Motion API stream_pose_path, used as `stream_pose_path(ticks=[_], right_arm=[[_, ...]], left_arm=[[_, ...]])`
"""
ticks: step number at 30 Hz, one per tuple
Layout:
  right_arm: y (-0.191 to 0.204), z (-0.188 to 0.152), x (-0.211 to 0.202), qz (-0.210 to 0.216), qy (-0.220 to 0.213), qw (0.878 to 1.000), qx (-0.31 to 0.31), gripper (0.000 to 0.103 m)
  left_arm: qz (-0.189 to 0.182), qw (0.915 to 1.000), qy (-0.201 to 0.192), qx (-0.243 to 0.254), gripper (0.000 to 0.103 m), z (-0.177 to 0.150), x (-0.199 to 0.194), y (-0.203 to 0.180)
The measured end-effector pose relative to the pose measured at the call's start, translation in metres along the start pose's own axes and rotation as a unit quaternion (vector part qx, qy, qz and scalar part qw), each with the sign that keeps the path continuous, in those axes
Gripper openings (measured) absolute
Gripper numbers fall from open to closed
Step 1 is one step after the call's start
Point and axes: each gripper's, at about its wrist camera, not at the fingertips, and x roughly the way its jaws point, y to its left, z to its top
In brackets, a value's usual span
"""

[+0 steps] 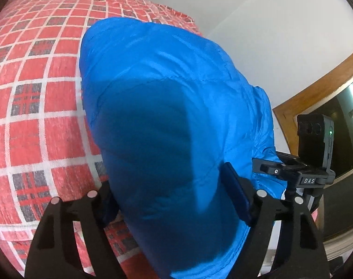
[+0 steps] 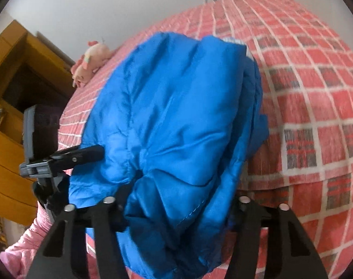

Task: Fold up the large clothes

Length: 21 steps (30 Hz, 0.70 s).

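Note:
A large bright blue padded jacket [image 1: 167, 107] fills the middle of the left wrist view, hanging over the red checked bed [image 1: 32, 74]. My left gripper [image 1: 174, 207] is shut on the jacket's thick folded edge; its right finger pad [image 1: 236, 195] presses the fabric, the left one is hidden. In the right wrist view the same jacket [image 2: 176, 121] is bunched in folds, and my right gripper [image 2: 176, 211] is shut on its near edge, fingertips buried in fabric. The right gripper's body [image 1: 313, 153] shows beside the jacket in the left wrist view.
The bed's red plaid cover [image 2: 315, 93] spreads behind the jacket. A pink plush toy [image 2: 90, 62] lies at the bed's far left edge. Wooden furniture [image 2: 11, 74] stands left; a wood-framed doorway [image 1: 315, 88] is at right. White wall behind.

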Motion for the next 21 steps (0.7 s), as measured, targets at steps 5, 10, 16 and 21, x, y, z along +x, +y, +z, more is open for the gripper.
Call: stream_pose_path(ticks=[5,10,16,21], right_arm=[[0.015,0.01,-0.015,0.006,-0.031,0.999,-0.034,0.048],[0.041,0.046,-0.01,0.026,-0.05,0.996,-0.07,0.047],[0.074,0.102,0.033,0.058,-0.046,0.992,-0.098,0.047],[0.091,0.142,0.08,0.076,-0.032,0.991,-0.105,0.047]], left_arm=[[-0.02,0.9994,-0.027,0.008,0.072,0.003,-0.022,-0.004],[-0.013,0.9973,-0.072,0.004,0.072,0.013,-0.058,0.003],[0.036,0.9917,-0.123,-0.007,0.072,0.037,-0.099,0.035],[0.068,0.9864,-0.148,-0.025,0.072,0.066,-0.111,0.072]])
